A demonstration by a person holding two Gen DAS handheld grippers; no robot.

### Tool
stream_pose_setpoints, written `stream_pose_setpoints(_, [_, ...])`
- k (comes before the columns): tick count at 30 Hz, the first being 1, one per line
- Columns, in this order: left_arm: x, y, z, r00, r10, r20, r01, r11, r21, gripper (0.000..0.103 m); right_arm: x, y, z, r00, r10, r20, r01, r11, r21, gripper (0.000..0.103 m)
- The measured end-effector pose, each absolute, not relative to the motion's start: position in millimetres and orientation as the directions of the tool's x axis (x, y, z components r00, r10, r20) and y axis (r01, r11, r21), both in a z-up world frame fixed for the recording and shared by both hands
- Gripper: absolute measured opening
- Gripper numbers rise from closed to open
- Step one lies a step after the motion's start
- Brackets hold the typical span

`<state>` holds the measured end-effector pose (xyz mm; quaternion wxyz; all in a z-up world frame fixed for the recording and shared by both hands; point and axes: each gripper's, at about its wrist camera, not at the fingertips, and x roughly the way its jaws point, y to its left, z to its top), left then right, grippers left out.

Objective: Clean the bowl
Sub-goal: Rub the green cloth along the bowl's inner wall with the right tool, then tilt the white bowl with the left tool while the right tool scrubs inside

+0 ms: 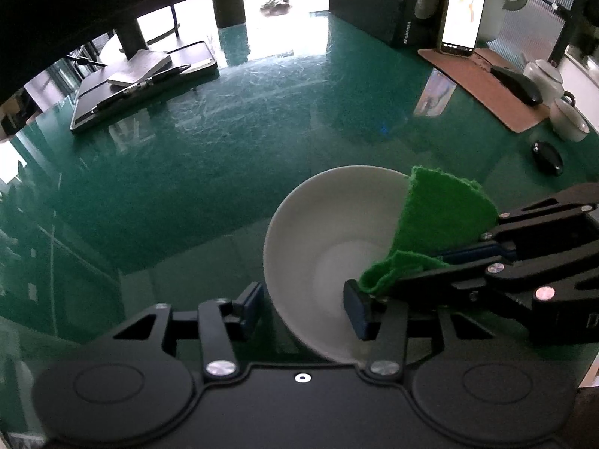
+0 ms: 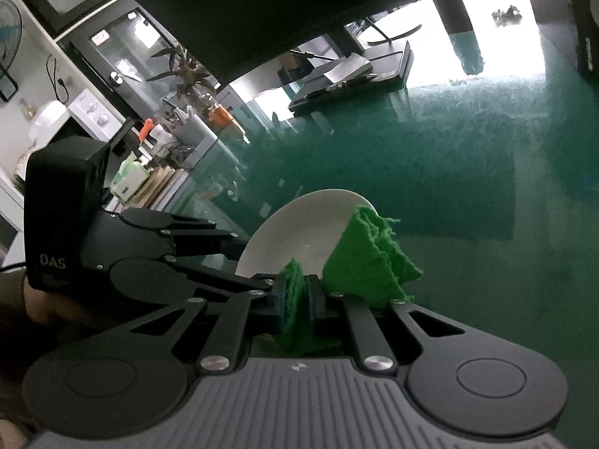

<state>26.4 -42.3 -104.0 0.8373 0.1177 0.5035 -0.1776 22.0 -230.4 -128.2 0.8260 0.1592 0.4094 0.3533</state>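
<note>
Left gripper (image 1: 305, 308) clamps the near wall of the white ceramic bowl (image 1: 318, 232), tilted above the glossy green worktop (image 1: 224, 142). Right gripper (image 2: 298, 301), from 3 o'clock, pinches the green cloth (image 2: 368, 262) inside the bowl.

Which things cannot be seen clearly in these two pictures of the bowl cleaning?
- Left wrist view: the near bowl wall is hidden by the left gripper body.
- Both views: the bowl surface under the green cloth is hidden; dirt cannot be judged.
- Left wrist view: the phone screen is too small to read.
- Right wrist view: the far table is blurred.
</note>
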Motion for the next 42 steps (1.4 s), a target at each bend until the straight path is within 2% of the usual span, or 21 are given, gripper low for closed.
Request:
stream_pose_setpoints(6, [26.2,-39.9,-103.7,0.43,-0.172,-0.886,0.412,0.911,0.024,0.05,22.8,-233.3,-124.9,0.413,0.723,-0.553,-0.475,0.689,0.547,0.019])
stream_pose_setpoints(7, [26.0,-39.6,-103.6,0.43,-0.17,-0.887,0.413,0.911,0.025,0.05,22.8,-234.3,-124.0,0.415,0.725,-0.55,-0.48,0.687,0.545,0.024])
stream_pose_setpoints(8, [24.6,-38.3,-103.5,0.432,-0.166,-0.887,0.412,0.911,0.03,0.049,21.1,-237.1,-120.6,0.418,0.737,-0.531,-0.495,0.675,0.547,0.042])
stream_pose_setpoints(9, [22.9,-36.9,-103.4,0.432,-0.163,-0.887,0.412,0.911,0.034,0.049,19.8,-238.6,-117.5,0.416,0.751,-0.513,-0.514,0.66,0.548,0.055])
stream_pose_setpoints(10, [22.2,-36.2,-103.3,0.432,-0.162,-0.887,0.411,0.911,0.034,0.049,18.3,-237.9,-114.2,0.417,0.753,-0.509,-0.536,0.656,0.531,0.058])
stream_pose_setpoints(11, [19.5,-34.4,-103.1,0.432,-0.162,-0.887,0.41,0.912,0.033,0.049,15.9,-235.5,-111.0,0.432,0.738,-0.519,-0.56,0.67,0.488,0.057])
stream_pose_setpoints(13, [15.6,-33.1,-103.0,0.43,-0.167,-0.887,0.413,0.91,0.029,0.049,13.1,-227.6,-107.7,0.45,0.696,-0.559,-0.601,0.699,0.386,0.046])
stream_pose_setpoints(15, [10.2,-33.1,-102.8,0.435,-0.165,-0.885,0.422,0.906,0.038,0.05,15.1,-224.4,-108.1,0.458,0.669,-0.586,-0.604,0.717,0.347,0.03])
stream_pose_setpoints(16, [9.3,-32.8,-102.8,0.437,-0.165,-0.884,0.422,0.906,0.04,0.051,16.2,-223.1,-108.4,0.461,0.656,-0.598,-0.605,0.725,0.329,0.026])
stream_pose_setpoints(18, [8.6,-31.7,-103.1,0.439,-0.165,-0.883,0.418,0.908,0.039,0.052,18.7,-222.3,-108.8,0.465,0.639,-0.613,-0.597,0.738,0.316,0.008])
stream_pose_setpoints(20, [8.6,-29.5,-104.2,0.444,-0.166,-0.881,0.408,0.912,0.034,0.058,21.1,-219.6,-109.4,0.474,0.609,-0.636,-0.597,0.753,0.276,0.004])
stream_pose_setpoints(24, [9.4,-25.9,-106.0,0.446,-0.173,-0.878,0.404,0.915,0.025,0.061,19.4,-214.7,-110.9,0.465,0.6,-0.65,-0.611,0.749,0.255,0.004])
stream_pose_setpoints(27, [10.7,-25.2,-106.1,0.442,-0.179,-0.879,0.415,0.909,0.023,0.061,21.4,-211.9,-111.5,0.414,0.62,-0.666,-0.608,0.733,0.305,0.006])
stream_pose_setpoints(29, [11.6,-25.2,-105.9,0.44,-0.183,-0.879,0.425,0.905,0.025,0.061,17.2,-213.9,-108.3,0.421,0.622,-0.66,-0.586,0.742,0.325,0.011])
stream_pose_setpoints(35, [14.8,-20.4,-107.4,0.43,-0.207,-0.879,0.439,0.898,0.004,0.064,0.8,-231.8,-92.3,0.518,0.613,-0.597,-0.508,0.782,0.362,0.016])
stream_pose_setpoints(37, [15.5,-18.8,-108.0,0.428,-0.214,-0.878,0.441,0.898,-0.004,0.066,-4.7,-235.7,-89.2,0.59,0.57,-0.572,-0.474,0.818,0.326,0.027])
stream_pose_setpoints(38, [15.9,-18.0,-108.5,0.428,-0.219,-0.877,0.443,0.896,-0.008,0.067,-6.2,-235.7,-89.4,0.62,0.543,-0.566,-0.46,0.836,0.298,0.036])
stream_pose_setpoints(42, [17.6,-16.6,-110.0,0.426,-0.227,-0.876,0.456,0.89,-0.009,0.072,-5.8,-221.6,-101.4,0.665,0.449,-0.597,-0.45,0.879,0.159,0.037])
